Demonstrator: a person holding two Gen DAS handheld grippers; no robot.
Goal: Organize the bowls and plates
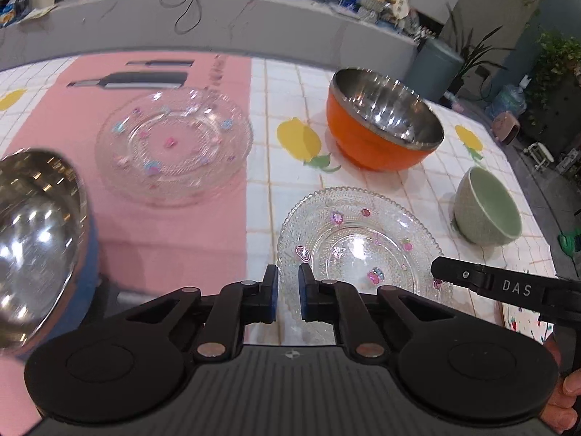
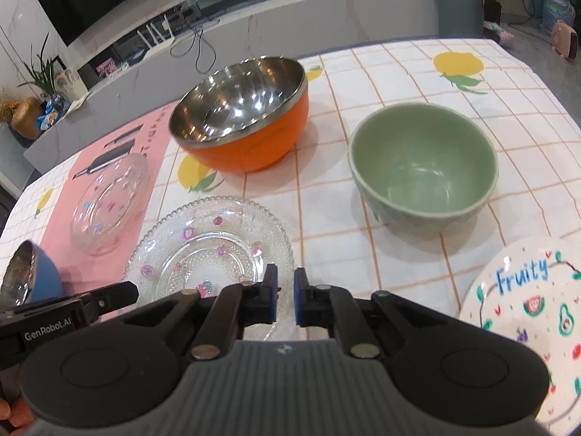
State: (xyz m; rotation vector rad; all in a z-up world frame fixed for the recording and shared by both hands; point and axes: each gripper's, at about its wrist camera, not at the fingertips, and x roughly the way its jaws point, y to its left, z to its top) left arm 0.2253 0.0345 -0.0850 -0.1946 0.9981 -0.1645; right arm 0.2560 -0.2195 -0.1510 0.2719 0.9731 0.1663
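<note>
Left wrist view shows the left gripper over the near rim of the beaded glass plate, with its blue pads nearly together and only a narrow gap between them; nothing is held. The right gripper stands the same way, almost closed and empty, above the near rim of that same plate.

I take this plate as the landmark. Both tools wait at its edge, probably because a thin rim is the only place where two fingers can take a flat dish. The second glass plate lies to its far left on the pink mat. The orange bowl stands behind it, the green bowl to its right, the Fruity plate to its near right, and the blue bowl to its left, just beside the mat.

All dishes are round, so none has a long axis. Every one sits upright with its mouth upward, well apart and not stacked.
</note>
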